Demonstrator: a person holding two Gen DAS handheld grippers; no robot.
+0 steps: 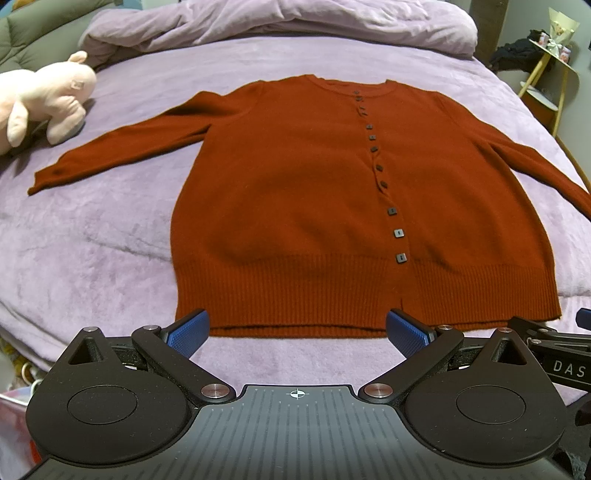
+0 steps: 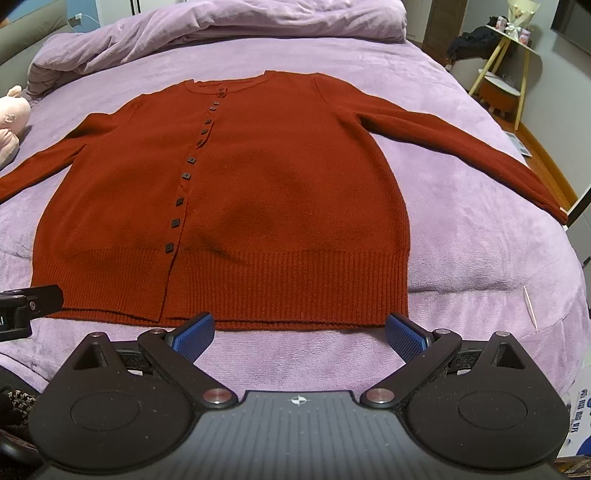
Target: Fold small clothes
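Note:
A rust-red buttoned cardigan [image 1: 295,192] lies flat and face up on the purple bed cover [image 1: 92,240], sleeves spread out to both sides, ribbed hem nearest me. It also shows in the right wrist view [image 2: 280,192]. My left gripper [image 1: 297,330] is open and empty, its blue pads [image 1: 186,332] just short of the hem's left half. My right gripper [image 2: 299,332] is open and empty, just short of the hem's right half. The right gripper's body shows at the left view's right edge [image 1: 561,354]; the left gripper's body shows at the right view's left edge [image 2: 26,306].
A pink plush toy [image 1: 44,107] lies on the bed at the far left, near the left sleeve cuff. A bunched purple duvet [image 1: 280,26] lies across the head of the bed. A small side table [image 2: 506,74] with items stands beyond the bed's right edge.

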